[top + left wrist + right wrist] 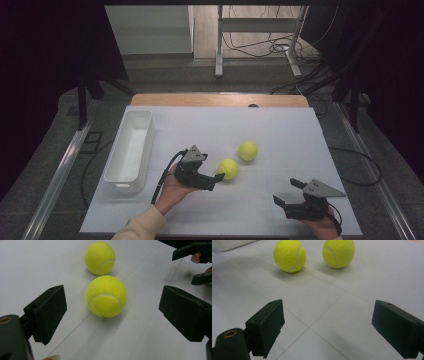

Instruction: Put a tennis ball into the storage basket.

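Observation:
Two yellow tennis balls lie on the white table (280, 135), the nearer ball (228, 168) and the farther ball (248, 150) a little apart. My left gripper (218, 174) is open and points right at the nearer ball (106, 296), which sits just ahead of the gap between its jaws, untouched. The farther ball (100, 258) lies beyond it. My right gripper (288, 191) stands open near the front right edge, holding nothing, and faces both balls, the nearer ball (290, 255) and the farther ball (338, 253), from a distance.
A long white bin (131, 145) stands along the table's left side; its corner (232, 243) peeks into the right gripper view. The right gripper (197, 260) appears at the top right of the left gripper view. Bare table lies between the two grippers.

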A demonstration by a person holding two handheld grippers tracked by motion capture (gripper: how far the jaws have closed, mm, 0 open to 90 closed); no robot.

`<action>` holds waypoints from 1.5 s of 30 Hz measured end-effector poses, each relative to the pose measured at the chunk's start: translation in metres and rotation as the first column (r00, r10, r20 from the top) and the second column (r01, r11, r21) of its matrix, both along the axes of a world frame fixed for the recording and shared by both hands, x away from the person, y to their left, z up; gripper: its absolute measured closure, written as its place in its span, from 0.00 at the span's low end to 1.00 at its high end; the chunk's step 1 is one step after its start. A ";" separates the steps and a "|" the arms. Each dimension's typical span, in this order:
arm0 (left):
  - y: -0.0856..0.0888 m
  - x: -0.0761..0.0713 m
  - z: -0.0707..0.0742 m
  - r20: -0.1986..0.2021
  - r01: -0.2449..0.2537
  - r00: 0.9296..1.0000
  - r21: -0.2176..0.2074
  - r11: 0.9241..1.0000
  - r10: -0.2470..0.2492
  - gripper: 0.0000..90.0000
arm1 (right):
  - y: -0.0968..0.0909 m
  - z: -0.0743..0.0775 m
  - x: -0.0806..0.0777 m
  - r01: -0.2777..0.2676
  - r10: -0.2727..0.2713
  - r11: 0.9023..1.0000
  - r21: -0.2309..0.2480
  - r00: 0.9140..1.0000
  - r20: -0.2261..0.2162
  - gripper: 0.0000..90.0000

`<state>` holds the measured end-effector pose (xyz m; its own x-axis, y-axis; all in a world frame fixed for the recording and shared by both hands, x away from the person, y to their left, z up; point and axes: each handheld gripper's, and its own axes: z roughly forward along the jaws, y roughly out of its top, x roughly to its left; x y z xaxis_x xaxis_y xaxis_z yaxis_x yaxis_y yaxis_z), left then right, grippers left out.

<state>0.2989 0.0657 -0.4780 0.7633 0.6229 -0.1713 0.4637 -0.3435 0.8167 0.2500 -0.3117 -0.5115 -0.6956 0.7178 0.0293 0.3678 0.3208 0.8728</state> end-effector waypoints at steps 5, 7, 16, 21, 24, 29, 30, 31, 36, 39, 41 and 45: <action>-0.006 0.004 -0.002 -0.007 0.011 1.000 0.007 1.000 -0.011 0.09 | 0.000 0.000 0.000 0.001 -0.001 1.000 -0.002 1.000 -0.001 0.12; -0.007 0.005 -0.002 -0.009 0.013 1.000 0.010 1.000 -0.013 0.09 | 0.000 0.000 0.000 0.001 -0.001 1.000 -0.005 1.000 0.000 0.12; -0.016 0.013 -0.007 -0.019 0.019 1.000 0.029 0.999 -0.018 0.09 | 0.000 0.000 0.000 0.001 -0.001 1.000 -0.006 1.000 0.000 0.12; -0.021 0.017 -0.010 -0.027 0.022 0.999 0.032 0.999 -0.021 0.09 | 0.000 0.000 0.000 0.000 0.000 1.000 -0.009 1.000 0.001 0.12; -0.025 0.019 -0.012 -0.037 0.027 0.999 0.035 0.999 -0.026 0.09 | 0.000 0.000 0.000 0.000 0.000 1.000 -0.008 1.000 0.000 0.12; -0.030 0.022 -0.015 -0.051 0.034 0.998 0.041 0.999 -0.032 0.09 | 0.000 0.000 0.000 0.001 -0.001 1.000 -0.011 1.000 0.000 0.12; -0.031 0.023 -0.016 -0.055 0.035 0.998 0.042 0.999 -0.032 0.09 | 0.000 0.000 0.000 0.000 0.000 1.000 -0.011 1.000 0.000 0.12; -0.032 0.024 -0.016 -0.056 0.036 0.998 0.044 0.998 -0.033 0.09 | 0.000 0.000 0.000 -0.001 0.001 1.000 -0.010 1.000 0.001 0.12; -0.036 0.028 -0.019 -0.065 0.040 0.997 0.048 0.998 -0.037 0.09 | 0.000 0.000 0.000 0.000 0.000 1.000 -0.011 1.000 0.000 0.12; -0.040 0.030 -0.021 -0.077 0.049 0.996 0.060 0.997 -0.044 0.09 | 0.000 0.000 0.000 0.000 0.000 1.000 -0.012 1.000 0.000 0.12; -0.041 0.031 -0.023 -0.081 0.050 0.996 0.063 0.997 -0.045 0.09 | 0.000 0.000 0.000 0.000 0.000 1.000 -0.011 1.000 0.000 0.12; -0.045 0.034 -0.024 -0.086 0.053 0.995 0.067 0.996 -0.047 0.09 | 0.000 0.000 0.000 0.000 0.000 1.000 -0.011 1.000 0.001 0.12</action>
<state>0.3325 0.0207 -0.5024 0.7782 0.5973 -0.1940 0.5108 -0.4223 0.7488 0.2500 -0.3116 -0.5118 -0.6960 0.7178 0.0206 0.3668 0.3306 0.8696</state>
